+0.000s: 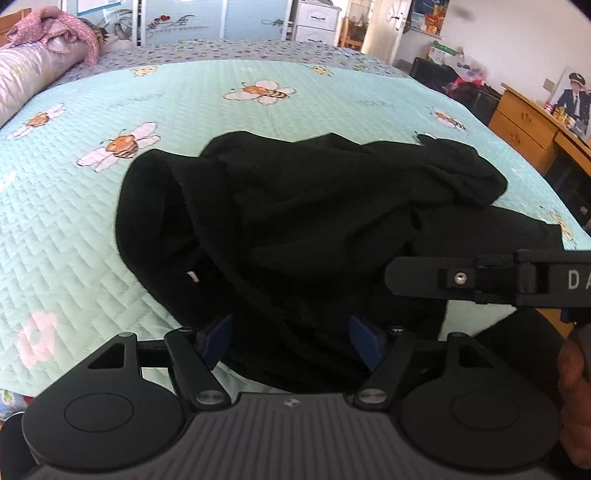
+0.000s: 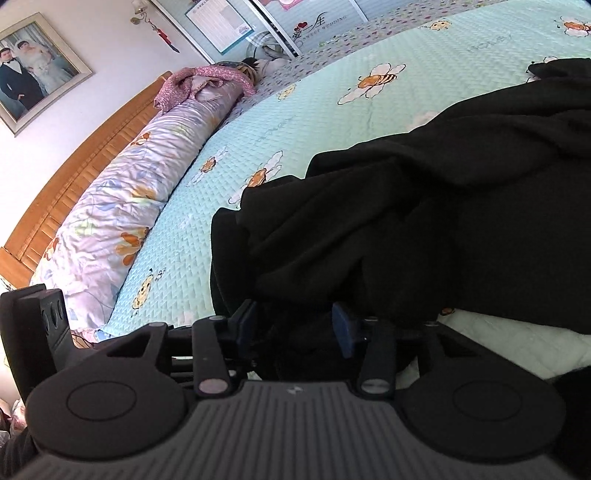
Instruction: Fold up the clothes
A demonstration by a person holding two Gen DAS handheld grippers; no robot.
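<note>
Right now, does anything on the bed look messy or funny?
Yes. The black garment lies crumpled in a heap near the edge of the bee-print bedspread, not flat or folded. Its near part hangs bunched between the pads of the left gripper and the right gripper.

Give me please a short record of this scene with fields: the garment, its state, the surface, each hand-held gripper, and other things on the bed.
garment: black garment
state: crumpled in a heap, not folded
surface: light green quilt with bee prints, on a bed
left hand-held gripper: open, dark cloth between the blue pads at the near edge
right hand-held gripper: open, dark cloth between the pads
other things: rolled floral duvet along the wooden headboard; pink cloth on top of it
</note>
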